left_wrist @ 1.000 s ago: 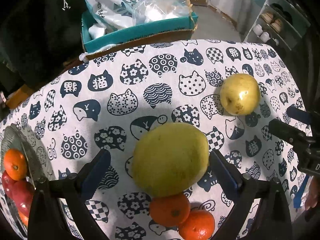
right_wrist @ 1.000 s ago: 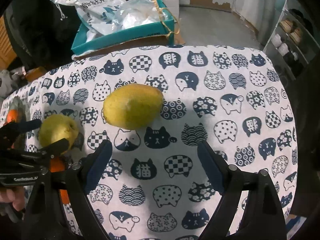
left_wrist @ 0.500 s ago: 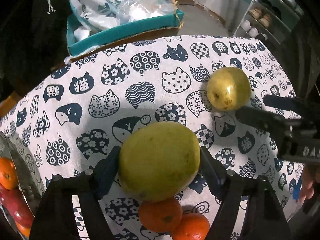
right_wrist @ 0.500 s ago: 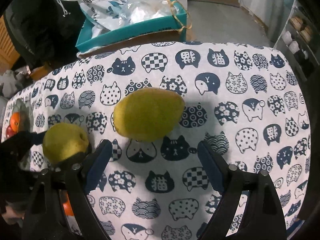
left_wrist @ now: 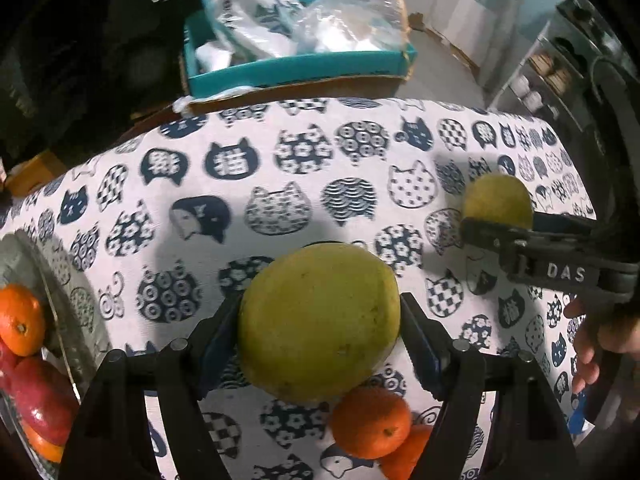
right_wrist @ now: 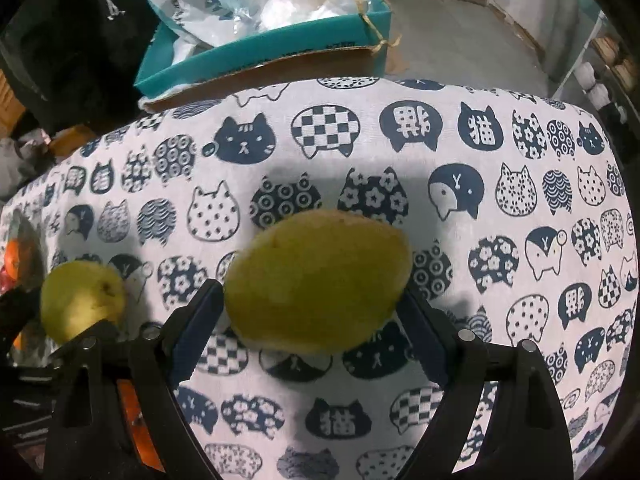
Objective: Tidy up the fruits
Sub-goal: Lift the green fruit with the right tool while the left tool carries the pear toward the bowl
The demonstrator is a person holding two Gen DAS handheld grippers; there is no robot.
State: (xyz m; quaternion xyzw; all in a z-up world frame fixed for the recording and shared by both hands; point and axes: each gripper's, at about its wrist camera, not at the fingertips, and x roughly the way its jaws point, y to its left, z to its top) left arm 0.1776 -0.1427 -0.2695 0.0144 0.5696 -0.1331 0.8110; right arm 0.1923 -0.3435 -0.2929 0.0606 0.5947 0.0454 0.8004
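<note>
Left gripper point(left_wrist: 318, 310): my fingers are clenched on the round yellow-green fruit point(left_wrist: 320, 320), with both blue pads pressed against its sides. The fruit sits centred between the fingers and bulges out past the tips. Two oranges point(left_wrist: 370, 420) lie just below it, at the base of the fingers, and the fruit partly covers them in the left wrist view.

Right gripper point(right_wrist: 308, 298): jaws wide, released, nothing gripped. The long yellow-green fruit point(right_wrist: 320, 280) lies on the cat-print tablecloth point(right_wrist: 440, 140) between my two right fingers, its long axis running across the gap. The pads stand right beside its ends. I can't tell whether they touch it, because the fruit is blurred.

The two yellow-green fruits are near each other, and each shows at the side of the other wrist's view. A plate point(left_wrist: 60, 300) with oranges and red fruit sits at the far left edge of the cloth. A teal box point(left_wrist: 300, 68) of plastic bags is behind the table.
</note>
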